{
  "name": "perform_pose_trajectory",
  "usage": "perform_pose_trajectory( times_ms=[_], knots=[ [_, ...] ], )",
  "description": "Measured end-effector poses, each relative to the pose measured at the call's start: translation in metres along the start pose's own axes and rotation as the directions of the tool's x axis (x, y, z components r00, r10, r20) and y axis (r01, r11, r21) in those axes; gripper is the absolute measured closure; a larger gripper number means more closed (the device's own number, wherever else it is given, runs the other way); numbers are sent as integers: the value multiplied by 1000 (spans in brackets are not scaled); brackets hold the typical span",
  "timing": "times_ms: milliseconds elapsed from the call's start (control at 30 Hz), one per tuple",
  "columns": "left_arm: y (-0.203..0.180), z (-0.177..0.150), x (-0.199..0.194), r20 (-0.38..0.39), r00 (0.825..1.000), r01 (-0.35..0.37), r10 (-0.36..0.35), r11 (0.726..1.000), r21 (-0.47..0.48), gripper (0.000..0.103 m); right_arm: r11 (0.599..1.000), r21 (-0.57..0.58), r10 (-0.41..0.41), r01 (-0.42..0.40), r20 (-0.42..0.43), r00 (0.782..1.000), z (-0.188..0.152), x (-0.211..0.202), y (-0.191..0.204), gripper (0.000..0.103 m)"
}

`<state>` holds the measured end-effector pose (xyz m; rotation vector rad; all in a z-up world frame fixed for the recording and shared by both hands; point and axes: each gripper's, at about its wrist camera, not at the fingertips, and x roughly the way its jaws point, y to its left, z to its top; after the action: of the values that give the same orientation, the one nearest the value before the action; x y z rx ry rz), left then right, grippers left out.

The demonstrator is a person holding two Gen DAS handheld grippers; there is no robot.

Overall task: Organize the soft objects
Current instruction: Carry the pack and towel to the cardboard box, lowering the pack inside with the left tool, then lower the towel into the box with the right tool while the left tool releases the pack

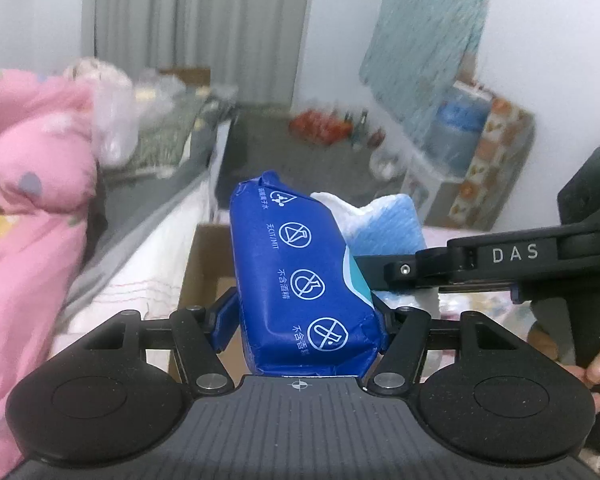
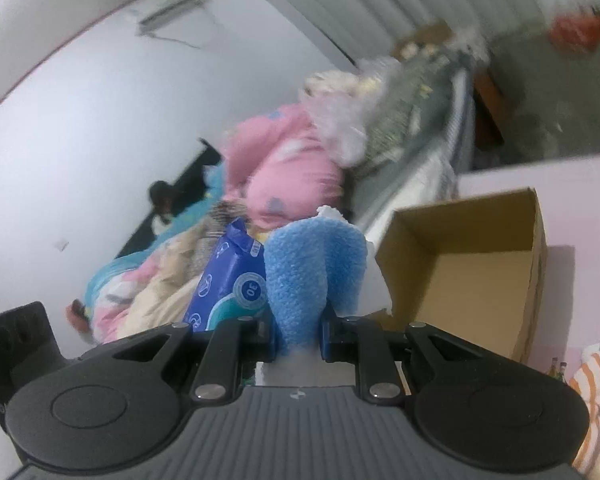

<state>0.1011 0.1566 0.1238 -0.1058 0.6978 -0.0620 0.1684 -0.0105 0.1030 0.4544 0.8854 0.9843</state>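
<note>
My left gripper (image 1: 306, 316) is shut on a dark blue pack of wet wipes (image 1: 300, 280), held upright in the air. My right gripper (image 2: 300, 338) is shut on a light blue and white fuzzy cloth (image 2: 312, 272). The cloth also shows in the left wrist view (image 1: 384, 224), right behind the pack, with the right gripper reaching in from the right. The pack shows in the right wrist view (image 2: 228, 280), left of the cloth. An open, empty cardboard box (image 2: 480, 264) stands on the pink surface below and to the right; its edge shows in the left wrist view (image 1: 204, 264).
A pink bundle of bedding (image 1: 32, 216) lies on the bed at the left, also in the right wrist view (image 2: 288, 168). A blue water jug (image 1: 456, 132) and patterned boxes stand by the far wall. An orange striped cloth (image 2: 588, 384) lies at the lower right.
</note>
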Motion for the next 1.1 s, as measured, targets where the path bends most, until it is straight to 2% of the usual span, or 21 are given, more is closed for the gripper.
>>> perform_pose_trajectory(
  times_ms=[233, 467, 700, 900, 1000, 1100],
  knots=[
    [35, 19, 98, -133, 991, -25, 22, 999, -21, 41, 989, 119, -82, 91, -83, 993, 32, 74, -65, 42],
    [44, 22, 152, -197, 975, -88, 98, 994, 61, 41, 975, 94, -186, 201, -150, 971, 48, 130, -97, 42],
    [46, 20, 179, -199, 966, -145, 165, 983, 110, 40, 961, 29, -267, 276, -177, 947, 60, 164, -105, 42],
    [40, 16, 191, -186, 948, -219, 257, 954, 203, 39, 955, 21, -285, 295, -200, 937, 60, 186, -114, 41],
    [44, 14, 189, -193, 946, -223, 261, 954, 200, 38, 956, 26, -282, 294, -213, 936, 58, 191, -115, 41],
    [51, 16, 181, -180, 951, -220, 249, 961, 170, 36, 955, 29, -282, 295, -221, 934, 57, 192, -115, 41]
  ],
)
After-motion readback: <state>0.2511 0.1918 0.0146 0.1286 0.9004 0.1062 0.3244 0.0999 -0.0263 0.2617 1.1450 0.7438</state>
